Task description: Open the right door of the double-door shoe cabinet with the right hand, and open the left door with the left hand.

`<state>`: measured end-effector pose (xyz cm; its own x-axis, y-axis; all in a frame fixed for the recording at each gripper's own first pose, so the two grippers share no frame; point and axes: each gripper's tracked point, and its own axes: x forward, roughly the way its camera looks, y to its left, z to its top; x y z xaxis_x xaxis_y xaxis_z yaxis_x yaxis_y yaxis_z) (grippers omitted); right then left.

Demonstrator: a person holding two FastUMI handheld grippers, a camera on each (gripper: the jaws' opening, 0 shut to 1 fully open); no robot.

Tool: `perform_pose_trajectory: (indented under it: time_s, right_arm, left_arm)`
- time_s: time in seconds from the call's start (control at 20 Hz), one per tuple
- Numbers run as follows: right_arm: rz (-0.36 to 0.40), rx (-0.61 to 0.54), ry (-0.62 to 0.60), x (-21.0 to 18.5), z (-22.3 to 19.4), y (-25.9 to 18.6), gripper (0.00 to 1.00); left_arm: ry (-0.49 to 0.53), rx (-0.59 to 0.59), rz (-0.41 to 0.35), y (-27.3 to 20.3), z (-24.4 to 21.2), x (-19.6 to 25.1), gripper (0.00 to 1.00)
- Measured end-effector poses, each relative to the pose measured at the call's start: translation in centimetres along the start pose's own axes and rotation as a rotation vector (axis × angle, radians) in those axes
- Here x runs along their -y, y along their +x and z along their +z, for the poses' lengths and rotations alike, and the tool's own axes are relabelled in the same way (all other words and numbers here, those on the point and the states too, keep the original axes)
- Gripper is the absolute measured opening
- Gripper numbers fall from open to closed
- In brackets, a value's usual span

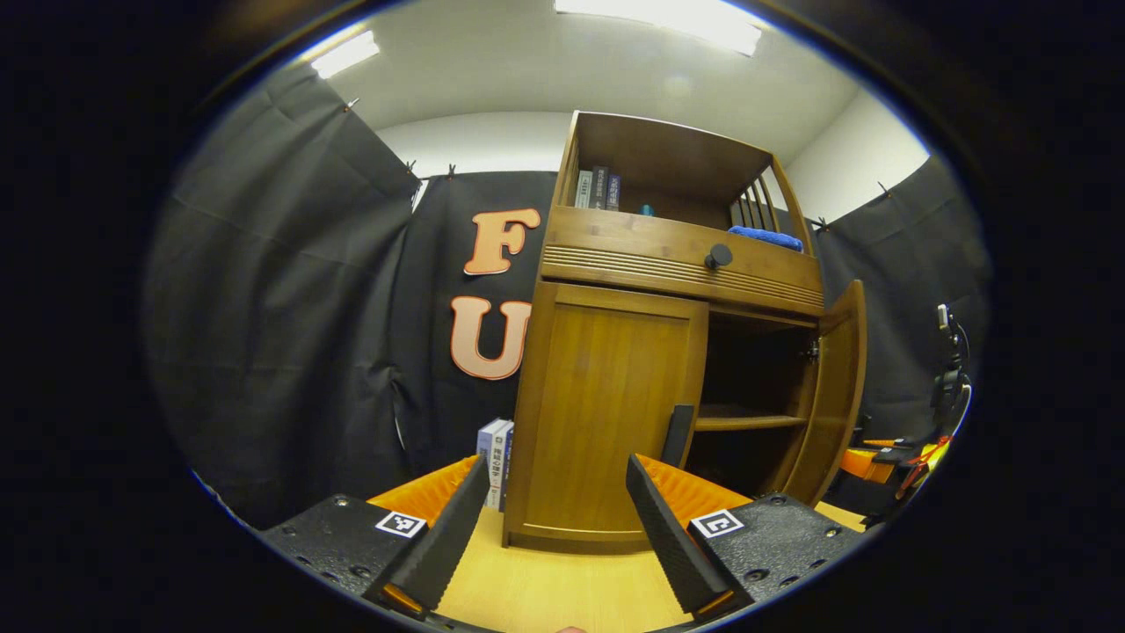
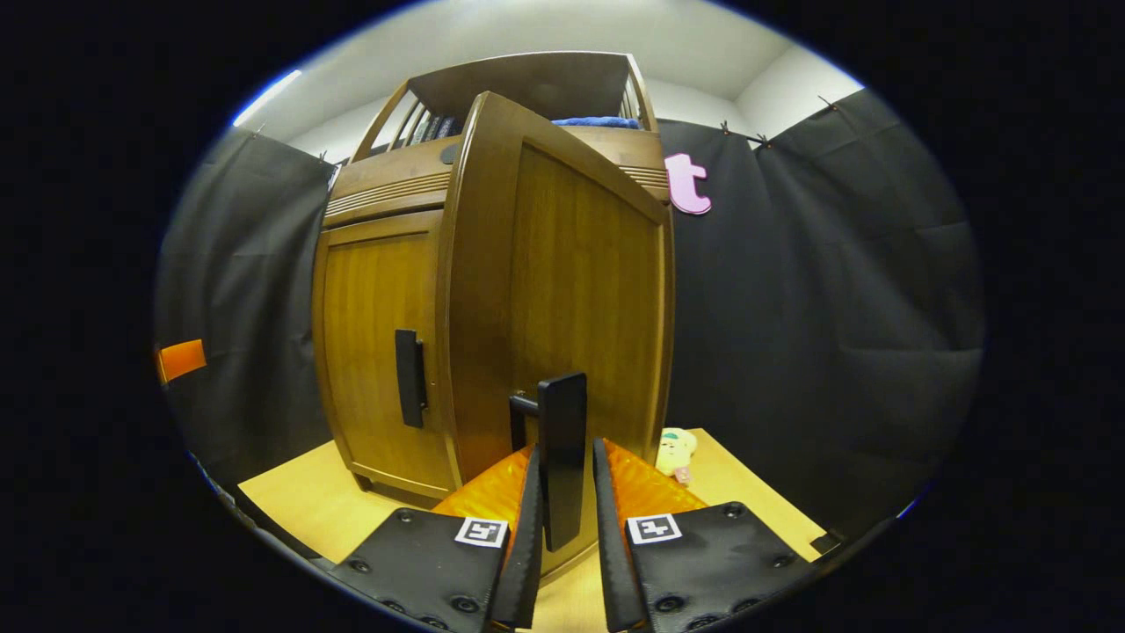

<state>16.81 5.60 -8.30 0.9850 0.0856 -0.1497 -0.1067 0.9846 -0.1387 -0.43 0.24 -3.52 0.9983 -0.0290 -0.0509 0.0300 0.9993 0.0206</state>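
In the right gripper view, the right gripper [image 2: 562, 527] is clamped on the black handle [image 2: 562, 457] of the right door [image 2: 562, 290], both fingers pressing its sides; the door stands swung out from the shoe cabinet [image 2: 378, 352]. A small plush toy [image 2: 675, 453] sits just beyond the fingers, to their right. In the left gripper view, the left gripper [image 1: 562, 536] hangs spread apart and holds nothing, short of the closed left door [image 1: 606, 413]. That door's handle [image 1: 678, 435] lies ahead, right of the fingers. Books [image 1: 495, 457] stand left of the cabinet.
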Motion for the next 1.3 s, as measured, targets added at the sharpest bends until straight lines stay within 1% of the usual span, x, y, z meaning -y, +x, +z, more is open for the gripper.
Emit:
perform_pose_trajectory:
  time_s: [0.05,0.1,0.15,0.45,0.5,0.55,0.6,0.65,0.7,0.85,1.05,1.1,1.2,1.3]
  right_arm:
    - [-0.014,0.002,-0.004,0.5,0.0,-0.1,0.32]
    - [-0.028,0.004,-0.005,0.9,0.1,-0.3,0.36]
    - [-0.041,0.003,-0.005,1.3,0.1,-0.4,0.32]
    - [-0.108,0.029,-0.024,3.9,0.5,-1.2,0.31]
    - [-0.124,0.029,-0.029,4.4,0.4,-1.3,0.31]
    - [-0.141,0.026,-0.03,4.9,0.4,-1.4,0.31]
    - [-0.157,0.026,-0.027,5.4,0.4,-1.4,0.41]
    - [-0.173,0.026,-0.02,6.0,0.4,-1.5,0.33]
    - [-0.169,0.027,0.0,6.3,0.4,-1.1,0.18]
    - [-0.161,0.029,0.058,7.1,0.6,-1.3,0.18]
    - [-0.107,0.025,0.051,8.8,0.6,-1.5,0.19]
    - [-0.092,0.025,0.056,9.4,0.6,-1.6,0.31]
    - [-0.053,0.016,0.069,11.0,0.4,-1.5,0.34]
    - [-0.014,0.001,0.074,11.9,0.5,-1.1,0.33]
  left_arm:
    - [-0.002,0.0,-0.009,-0.1,0.0,0.2,0.94]
    - [-0.001,-0.001,-0.017,-0.1,-0.1,0.5,0.92]
    - [0.002,0.0,-0.021,-0.2,-0.1,0.6,0.94]
    - [0.013,0.004,-0.05,-0.2,0.0,1.8,0.95]
    - [0.013,0.005,-0.055,-0.1,0.0,2.0,0.92]
    - [0.012,0.005,-0.059,-0.1,0.0,2.1,0.95]
    - [0.011,0.005,-0.062,0.0,-0.1,2.2,0.92]
    - [0.01,0.004,-0.065,0.0,-0.2,2.4,0.92]
    - [0.01,0.003,-0.067,0.0,-0.2,2.6,0.95]
    - [0.015,0.003,-0.071,-0.1,-0.4,2.8,0.95]
    - [0.016,0.008,-0.067,-0.1,-0.3,2.8,0.95]
    - [0.016,0.007,-0.064,-0.1,-0.3,2.7,0.95]
    - [0.015,0.006,-0.061,-0.3,-0.4,2.6,0.94]
    - [0.015,0.009,-0.055,-0.5,-0.2,2.5,0.95]
